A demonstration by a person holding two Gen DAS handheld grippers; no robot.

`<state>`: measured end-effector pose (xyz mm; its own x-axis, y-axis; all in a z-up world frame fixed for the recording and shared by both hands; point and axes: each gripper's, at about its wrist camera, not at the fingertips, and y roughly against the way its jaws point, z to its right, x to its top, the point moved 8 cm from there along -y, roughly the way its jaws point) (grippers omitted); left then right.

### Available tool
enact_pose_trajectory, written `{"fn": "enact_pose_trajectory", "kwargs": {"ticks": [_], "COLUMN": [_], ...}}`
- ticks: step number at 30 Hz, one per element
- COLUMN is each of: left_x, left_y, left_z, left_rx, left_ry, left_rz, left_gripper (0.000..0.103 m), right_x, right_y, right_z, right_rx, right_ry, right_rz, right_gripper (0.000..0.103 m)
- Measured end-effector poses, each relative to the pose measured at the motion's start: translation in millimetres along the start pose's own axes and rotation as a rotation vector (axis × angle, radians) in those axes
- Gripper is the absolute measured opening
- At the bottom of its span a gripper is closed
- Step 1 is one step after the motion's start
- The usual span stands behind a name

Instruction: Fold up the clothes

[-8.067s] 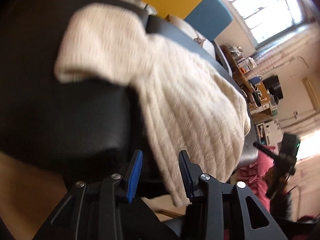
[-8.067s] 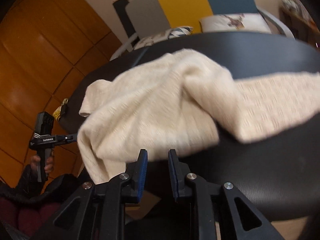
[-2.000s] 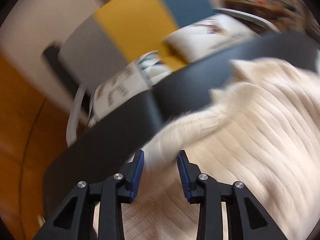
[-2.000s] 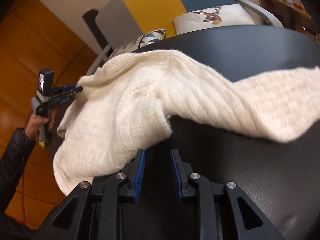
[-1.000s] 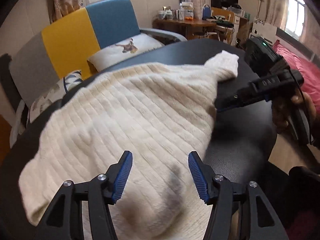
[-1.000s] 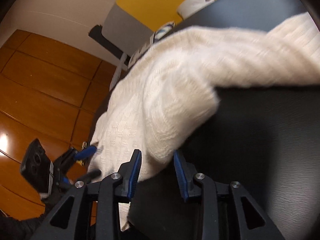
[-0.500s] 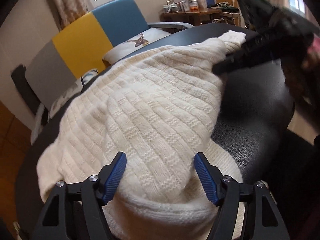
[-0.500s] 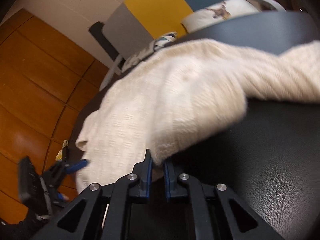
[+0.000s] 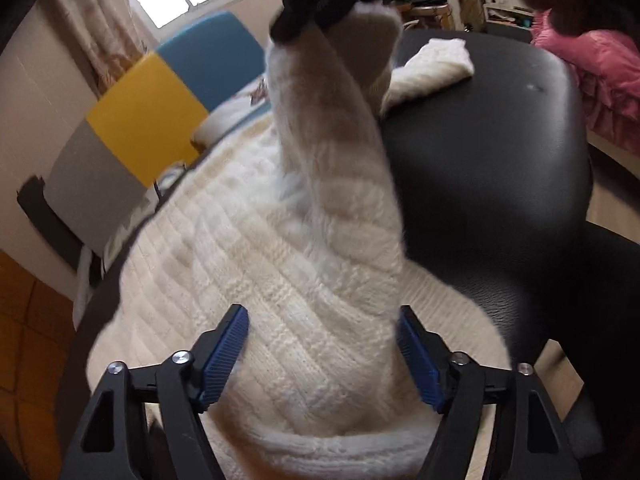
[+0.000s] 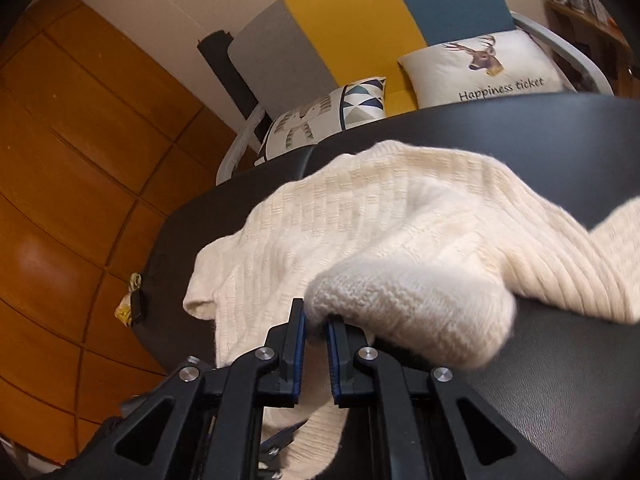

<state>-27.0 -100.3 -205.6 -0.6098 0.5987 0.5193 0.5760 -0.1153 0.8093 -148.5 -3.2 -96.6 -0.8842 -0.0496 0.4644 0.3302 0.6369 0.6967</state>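
Observation:
A cream knitted sweater (image 9: 256, 264) lies spread on a round black leather table (image 9: 500, 152). My left gripper (image 9: 322, 350) is wide open low over the sweater's near hem, with cloth between its blue pads but not clamped. My right gripper (image 10: 316, 340) is shut on a thick cuff-like end of the sweater (image 10: 400, 304). In the left wrist view that part is lifted high (image 9: 332, 92), hanging from the right gripper at the top of the frame. One sleeve (image 9: 432, 64) lies flat at the table's far side.
A sofa with grey, yellow and blue back panels (image 10: 352, 12) and two printed cushions (image 10: 492, 68) stands behind the table. Wooden wall panels (image 10: 60, 184) are on the left. Pink bedding (image 9: 600, 68) lies right of the table.
My right gripper has closed on the sweater's cuff end and lifted it up over the body. My left gripper has opened wider and sunk closer to the near hem.

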Motion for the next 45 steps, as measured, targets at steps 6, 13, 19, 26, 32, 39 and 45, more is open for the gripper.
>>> {"fn": "enact_pose_trajectory", "kwargs": {"ticks": [6,13,19,26,32,39,45], "left_x": [-1,-12,-13,-9,-7,-7,-11], "left_y": [-6,-10,-17,-19,-22,-21,-18], "left_z": [-47,-89,-100,-108,-114,-115,-112], "left_rx": [-0.253,-0.360,-0.464,-0.527,-0.534,-0.473,-0.428], "left_ry": [0.345,0.539,0.619,0.627,0.634,0.607,0.592], "left_rz": [-0.015,-0.032,-0.075,-0.118,-0.137,-0.141,-0.126], "left_gripper": [0.014,0.014,0.014,0.014,0.014,0.014,0.015], "right_x": [24,19,-62,-119,-90,-76,-60], "right_y": [-28,-23,8,-17,-42,-55,-10], "right_z": [-1,0,33,93,85,55,40], "right_rx": [0.002,0.193,0.157,-0.257,-0.306,-0.171,-0.079], "right_ry": [0.019,0.002,0.103,0.221,0.285,0.304,0.228], "right_rz": [-0.063,-0.067,-0.020,-0.036,0.025,-0.013,0.019], "right_gripper": [0.017,0.027,0.027,0.027,0.027,0.010,0.006]}}
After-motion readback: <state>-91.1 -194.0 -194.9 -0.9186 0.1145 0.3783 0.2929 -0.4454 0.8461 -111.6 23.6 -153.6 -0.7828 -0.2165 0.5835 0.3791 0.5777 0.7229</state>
